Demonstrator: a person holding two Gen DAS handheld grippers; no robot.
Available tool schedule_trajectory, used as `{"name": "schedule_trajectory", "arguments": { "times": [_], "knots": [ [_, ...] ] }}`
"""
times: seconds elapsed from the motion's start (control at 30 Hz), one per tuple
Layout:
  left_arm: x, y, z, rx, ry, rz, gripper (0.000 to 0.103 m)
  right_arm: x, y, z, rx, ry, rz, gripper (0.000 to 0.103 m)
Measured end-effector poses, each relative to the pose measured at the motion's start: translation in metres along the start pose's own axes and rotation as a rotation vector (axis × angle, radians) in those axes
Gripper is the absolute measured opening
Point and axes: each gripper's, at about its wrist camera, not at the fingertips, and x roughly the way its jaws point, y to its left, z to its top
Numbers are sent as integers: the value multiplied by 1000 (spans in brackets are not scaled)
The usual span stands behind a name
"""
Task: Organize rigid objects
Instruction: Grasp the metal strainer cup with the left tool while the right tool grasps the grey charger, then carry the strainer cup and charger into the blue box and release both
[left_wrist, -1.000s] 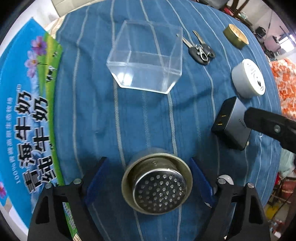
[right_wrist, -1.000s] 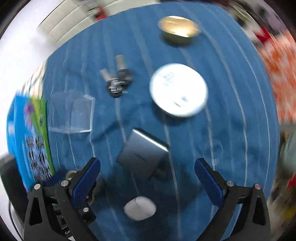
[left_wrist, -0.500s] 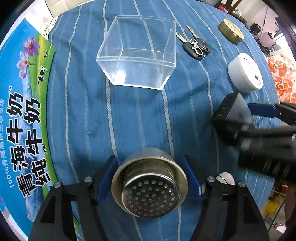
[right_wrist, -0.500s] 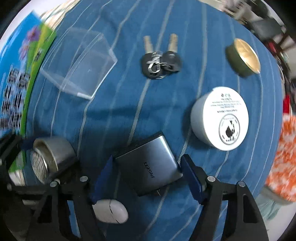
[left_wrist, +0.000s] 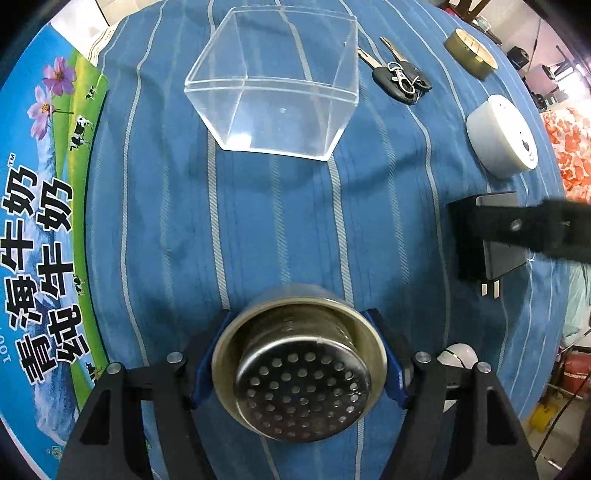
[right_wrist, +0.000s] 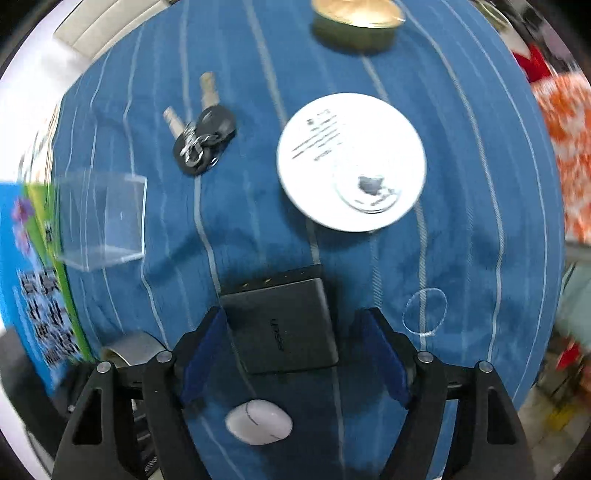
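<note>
My left gripper (left_wrist: 299, 354) is shut on a round steel strainer (left_wrist: 299, 373), its blue pads against the rim, low over the blue striped cloth. A clear plastic box (left_wrist: 277, 96) stands beyond it. My right gripper (right_wrist: 291, 354) is open, its jaws on either side of a grey charger block (right_wrist: 280, 321); a gap shows on the right side. In the left wrist view the right gripper's black finger crosses the charger (left_wrist: 495, 258). The strainer's edge (right_wrist: 133, 347) shows at the lower left of the right wrist view.
On the cloth lie car keys (right_wrist: 201, 138), a white round tin (right_wrist: 351, 166), a gold tin (right_wrist: 356, 22) and a small white oval case (right_wrist: 258, 421). A blue-green milk carton (left_wrist: 40, 229) lies along the left. The clear box also shows in the right wrist view (right_wrist: 99, 218).
My left gripper has closed on the strainer. My right gripper swung from left of the charger to straddle it, jaws narrowing.
</note>
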Motion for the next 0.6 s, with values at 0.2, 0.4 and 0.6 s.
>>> {"name": "schedule_trajectory", "arguments": {
  "times": [0.2, 0.4, 0.6],
  "knots": [
    [-16, -9, -6, -22, -13, 33, 70, 25, 28, -1, -38, -11, -39, 66],
    [-34, -8, -10, -51, -42, 64, 70, 37, 51, -21, -21, -24, -72, 65],
    [-63, -10, -18, -52, -87, 73, 70, 21, 46, -45, 4, -30, -62, 64]
  ]
}}
